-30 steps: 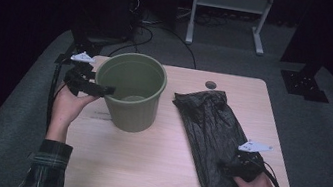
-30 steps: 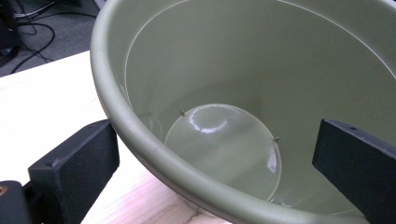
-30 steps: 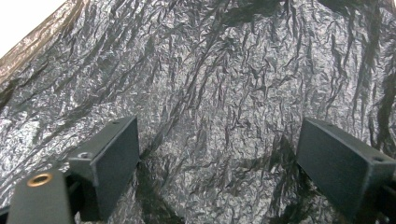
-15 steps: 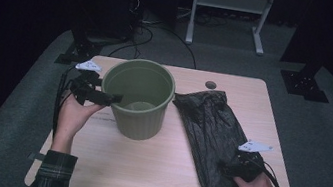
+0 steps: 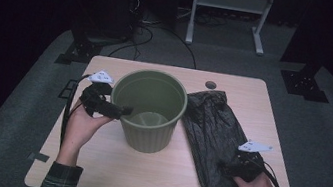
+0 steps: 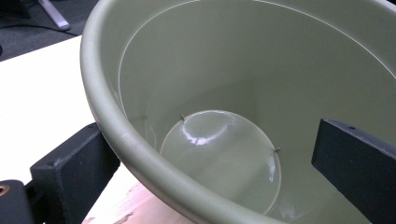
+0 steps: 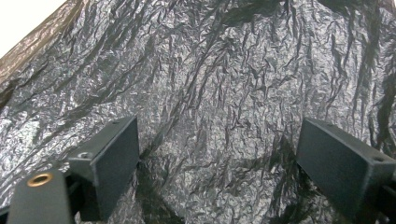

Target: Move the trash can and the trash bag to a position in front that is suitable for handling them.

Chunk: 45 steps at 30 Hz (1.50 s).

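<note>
Straddled the rim of the olive-green bin point(image 5: 150, 121) with the left gripper point(image 5: 120, 110), one jaw outside the wall and one hanging inside, spread wide and not clamped on the rim. Found the bin upright right at that gripper's tips, empty down to its glossy base point(image 6: 219, 154). Hovered the right gripper point(image 5: 229, 168) low over the crumpled black bag point(image 5: 210, 125), jaws likewise parted with nothing pinched between them; spread flat beneath and beyond that gripper, reaching as far as the bin's side. Could probably have tipped or skidded the bin if pulled or lifted by one point of the rim, given a tall, light shape and so loose a hold. Might also have pinched both layers of the thin film point(image 7: 210, 70) at once, torn it, or dragged the whole bag along instead of opening it; could not make out where the mouth lay. Worked on a pale wood-look table point(image 5: 107, 165) with a small round cable hole point(image 5: 211, 85) near the far edge, beyond the bag. Sat on grey carpet point(image 5: 24, 116) in a dark room, with black cables point(image 5: 149, 30) trailing over the floor and a white-framed stand point(image 5: 229, 2) well beyond the bin
</note>
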Available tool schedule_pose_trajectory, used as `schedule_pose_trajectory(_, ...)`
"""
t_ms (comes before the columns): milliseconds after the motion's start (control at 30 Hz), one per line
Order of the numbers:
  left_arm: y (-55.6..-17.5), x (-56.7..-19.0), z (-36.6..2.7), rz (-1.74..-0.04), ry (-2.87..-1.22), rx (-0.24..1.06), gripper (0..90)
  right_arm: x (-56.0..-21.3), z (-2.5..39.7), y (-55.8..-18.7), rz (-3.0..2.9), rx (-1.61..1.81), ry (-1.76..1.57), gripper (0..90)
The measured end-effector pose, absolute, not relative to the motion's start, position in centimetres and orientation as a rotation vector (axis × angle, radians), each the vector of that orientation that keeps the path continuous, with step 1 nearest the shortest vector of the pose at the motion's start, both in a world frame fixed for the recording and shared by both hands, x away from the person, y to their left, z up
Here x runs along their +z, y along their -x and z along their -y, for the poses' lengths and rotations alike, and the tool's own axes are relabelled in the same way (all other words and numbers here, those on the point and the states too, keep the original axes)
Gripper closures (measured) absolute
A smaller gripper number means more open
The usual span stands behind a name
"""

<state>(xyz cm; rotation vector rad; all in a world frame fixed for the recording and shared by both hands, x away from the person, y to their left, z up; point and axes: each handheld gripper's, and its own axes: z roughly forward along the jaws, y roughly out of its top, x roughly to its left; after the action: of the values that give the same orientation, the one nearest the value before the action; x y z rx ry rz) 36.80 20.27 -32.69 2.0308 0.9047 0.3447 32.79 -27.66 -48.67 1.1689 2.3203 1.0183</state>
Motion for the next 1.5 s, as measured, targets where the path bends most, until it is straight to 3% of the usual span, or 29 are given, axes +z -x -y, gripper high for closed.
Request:
schedule_pose_trajectory(900, -32.4, -33.0, -16.0, -0.828, -2.034, 0.297, 0.7, -48.7, 27.7, -32.8, -2.32, 1.016, -1.17, 12.4)
schedule_pose_trajectory(1500, -32.2, -30.3, -18.2, -0.821, -1.992, 0.369, 0.6, -48.7, 27.7, -32.8, -2.32, 1.017, -1.168, 12.3)
